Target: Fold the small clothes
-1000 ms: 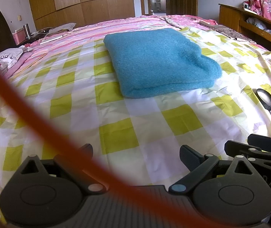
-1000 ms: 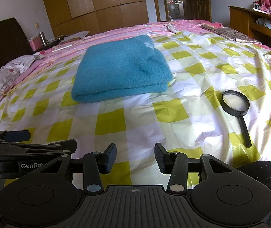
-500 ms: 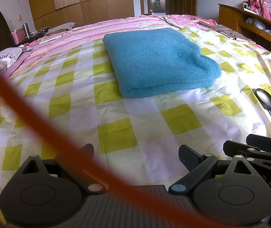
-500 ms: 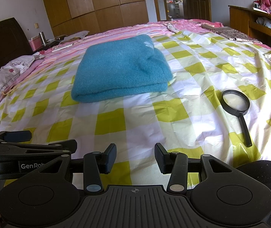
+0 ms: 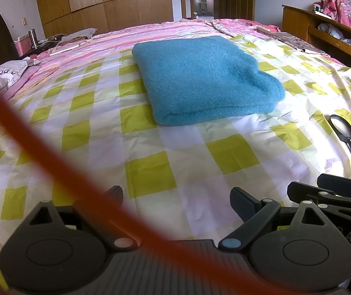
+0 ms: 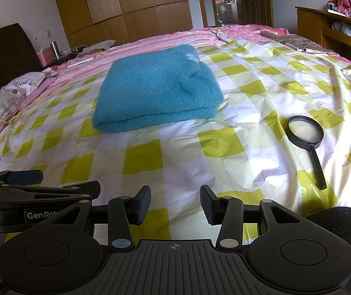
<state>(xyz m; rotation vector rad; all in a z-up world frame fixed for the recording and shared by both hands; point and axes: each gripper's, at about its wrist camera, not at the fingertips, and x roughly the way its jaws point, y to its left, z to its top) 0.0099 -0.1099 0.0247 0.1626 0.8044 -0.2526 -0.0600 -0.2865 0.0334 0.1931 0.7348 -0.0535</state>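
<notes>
soft, light, limp-looking blue fleece garment already folded, best pinched at near folded edge; left gripper wide, right gripper parted, both empty.

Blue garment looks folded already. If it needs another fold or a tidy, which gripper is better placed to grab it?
Probably left: the blue garment lies nearly straight ahead of the left gripper; for the right gripper it sits off to the left. Both open, empty.

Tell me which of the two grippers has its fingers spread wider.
The left gripper. Its fingers stand far apart over the checked sheet, while the right gripper has a narrower gap. Neither holds anything.
</notes>
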